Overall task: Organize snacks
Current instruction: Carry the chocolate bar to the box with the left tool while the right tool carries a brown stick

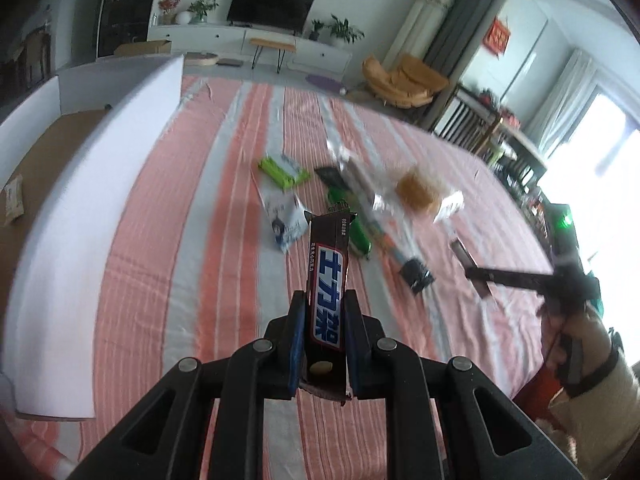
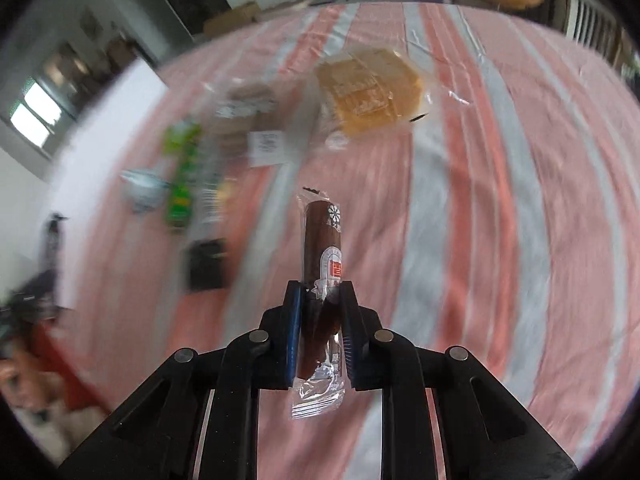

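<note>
A brown bar [image 1: 326,280] is clamped between the 2 fingers of the left tool [image 1: 323,304], its printed face up and its far end pointing out over the striped cloth [image 1: 160,240]. A wrapped sausage [image 2: 322,280] is clamped in the right tool [image 2: 320,300] in the same way, lengthwise, with its clear wrapper tail hanging loose behind the pads. Both are held clear of the cloth.

The step in hand is judged to be a carry toward a place of sorting. The white box [image 1: 100,200] at the left, with its brown floor, is the likely target, though this is not certain. Each snack is best kept level and the grip kept firm until the item is low over its spot; the sausage's slick film could slip if the grip is eased early. The 2 tools are best brought in 1 at a time, so that they do not meet over the box.

The pile left on the cloth is smeared by motion: a green pack [image 1: 284,170], a white pouch [image 1: 284,220], a yellow cake [image 2: 370,92] in clear film and some dark packs are made out, but their labels cannot be read. Most of the box floor is cut off, apart from 1 pack at its edge. In the left view the right tool appears only as a dark blur at the right edge. Whether the cloth covers a desk or a bed cannot be told.
</note>
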Demonstrator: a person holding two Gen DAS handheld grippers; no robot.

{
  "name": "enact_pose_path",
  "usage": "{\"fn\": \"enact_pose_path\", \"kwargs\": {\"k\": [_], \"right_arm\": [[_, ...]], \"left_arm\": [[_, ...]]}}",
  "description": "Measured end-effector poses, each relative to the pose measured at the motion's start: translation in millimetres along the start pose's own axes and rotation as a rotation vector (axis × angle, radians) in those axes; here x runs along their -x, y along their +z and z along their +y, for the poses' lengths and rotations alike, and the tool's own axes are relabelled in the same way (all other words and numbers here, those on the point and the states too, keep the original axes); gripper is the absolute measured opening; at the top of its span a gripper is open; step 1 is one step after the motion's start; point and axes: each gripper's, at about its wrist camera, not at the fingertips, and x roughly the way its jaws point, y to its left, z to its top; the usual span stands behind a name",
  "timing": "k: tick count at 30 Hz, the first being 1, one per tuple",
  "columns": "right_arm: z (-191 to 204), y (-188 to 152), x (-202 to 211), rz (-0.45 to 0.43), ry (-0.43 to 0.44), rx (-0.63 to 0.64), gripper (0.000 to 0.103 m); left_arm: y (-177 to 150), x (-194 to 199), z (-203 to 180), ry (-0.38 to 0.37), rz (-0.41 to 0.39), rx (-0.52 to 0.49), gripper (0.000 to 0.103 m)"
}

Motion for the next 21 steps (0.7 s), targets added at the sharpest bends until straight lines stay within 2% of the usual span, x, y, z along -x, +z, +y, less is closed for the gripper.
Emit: {"fn": "enact_pose_path", "kwargs": {"k": [5,7,8,11,14,19,21], "right_arm": [[32,17,37,-0.055,0.219,-0.068,0.019],[58,30,43,-0.063,0.298,-0.05,0.019],[84,40,41,-0.056,0.354,-0.033,0.019],[152,62,30,-0.035,0.475,0.007,0.019],[238,83,7,-0.008,0.567,0.067,0.019],[352,82,-38,0.019,0.585,0.181,0.019],[379,80,-58,0.048,0.608,0.202,0.028]], "left_arm": [[17,37,23,-0.021,-0.08,0.068,0.017],[24,57,39,-0.009,-0.124,0.103,0.017],[28,69,49,0.008,-0.152,0.121,0.017],[35,103,87,0.104,-0.221,0.168,0.017],[34,127,128,0.192,-0.249,0.237,0.017],[27,142,187,0.351,-0.237,0.315,0.017],[26,138,202,0.404,-0.22,0.317,0.019]]}}
